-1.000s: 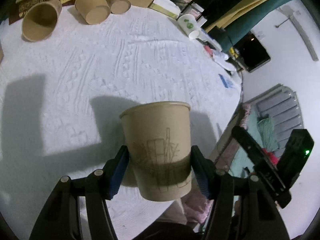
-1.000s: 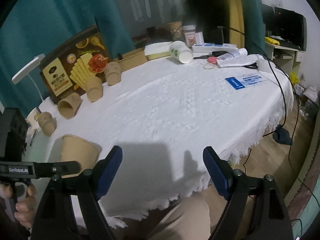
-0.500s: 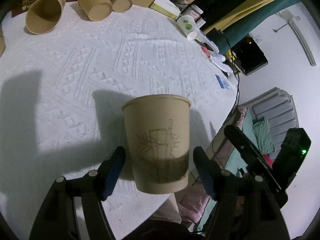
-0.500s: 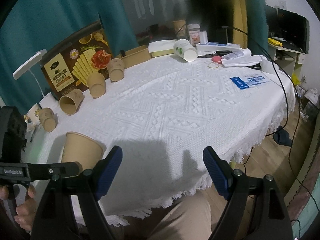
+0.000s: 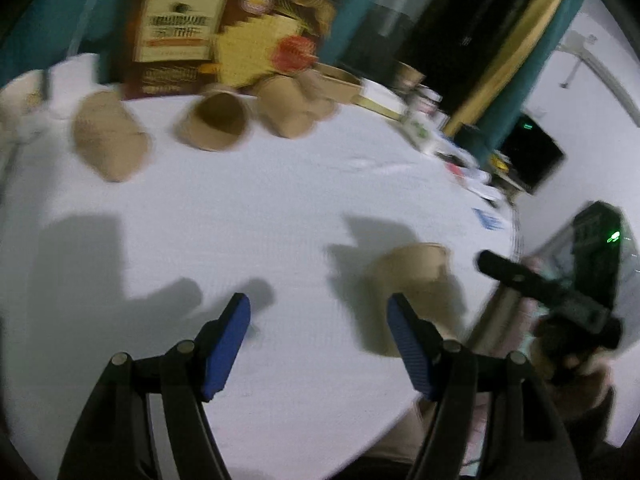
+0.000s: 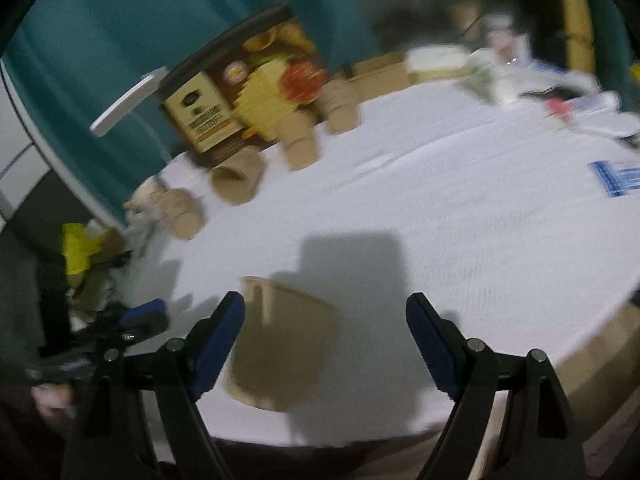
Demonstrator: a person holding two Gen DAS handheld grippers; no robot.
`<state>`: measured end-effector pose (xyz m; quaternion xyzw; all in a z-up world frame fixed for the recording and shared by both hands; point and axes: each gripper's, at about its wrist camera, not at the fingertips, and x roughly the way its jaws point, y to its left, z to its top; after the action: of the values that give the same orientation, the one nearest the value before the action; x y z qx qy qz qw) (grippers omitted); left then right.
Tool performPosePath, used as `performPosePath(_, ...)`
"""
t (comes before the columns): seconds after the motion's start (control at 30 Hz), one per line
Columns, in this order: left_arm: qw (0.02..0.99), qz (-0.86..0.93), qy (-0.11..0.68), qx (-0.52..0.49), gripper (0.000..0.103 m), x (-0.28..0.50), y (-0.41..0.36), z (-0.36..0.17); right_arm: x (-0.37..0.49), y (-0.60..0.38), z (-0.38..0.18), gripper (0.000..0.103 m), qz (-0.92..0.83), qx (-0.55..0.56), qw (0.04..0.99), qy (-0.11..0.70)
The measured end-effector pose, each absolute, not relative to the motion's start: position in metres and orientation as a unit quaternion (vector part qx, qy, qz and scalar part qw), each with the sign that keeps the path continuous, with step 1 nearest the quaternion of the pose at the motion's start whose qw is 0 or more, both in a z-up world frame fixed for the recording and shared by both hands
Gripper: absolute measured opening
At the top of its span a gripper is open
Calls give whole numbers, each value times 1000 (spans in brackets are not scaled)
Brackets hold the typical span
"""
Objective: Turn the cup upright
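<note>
A brown paper cup (image 5: 408, 292) stands upright on the white tablecloth near the front edge, mouth up. My left gripper (image 5: 318, 344) is open and empty, to the left of the cup and apart from it. In the right wrist view the same cup (image 6: 280, 340) stands between and just beyond the fingers of my right gripper (image 6: 325, 336), which is open and empty. Both views are blurred by motion.
Several more brown paper cups (image 5: 216, 126) lie or stand along the far side of the table, in front of a snack box (image 5: 224, 36). A white cup (image 6: 488, 76), papers and small items lie at the far right. The table edge (image 6: 592, 340) is close.
My left gripper has let go of the cup and swung left, away from it. The cup now stands on the cloth. The right gripper has moved left toward the cup.
</note>
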<state>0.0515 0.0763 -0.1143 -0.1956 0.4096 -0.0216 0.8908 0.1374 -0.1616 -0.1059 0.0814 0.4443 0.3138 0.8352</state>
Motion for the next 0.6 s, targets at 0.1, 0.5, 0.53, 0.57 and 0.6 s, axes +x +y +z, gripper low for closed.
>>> performPosePath(0.1,898,15,402,-182,71,42,95,-116,143,-141,-113,81,333,88,813,469)
performPosePath(0.5,908,5,374,-187,71,30,109,-115,173,-104,-146,81,353,77,760,541)
performPosePath(0.53,909,4,373,-186,71,29,107,-115,176,-103,-148,81,353,76,758,543)
performPosePath(0.57,909,3,372,-187,71,29,107,-115,177,-104,-148,81,356,76,756,545)
performPosePath(0.6,909,1,371,-187,71,28,107,-115,178,-104,-148,81,358,76,753,547)
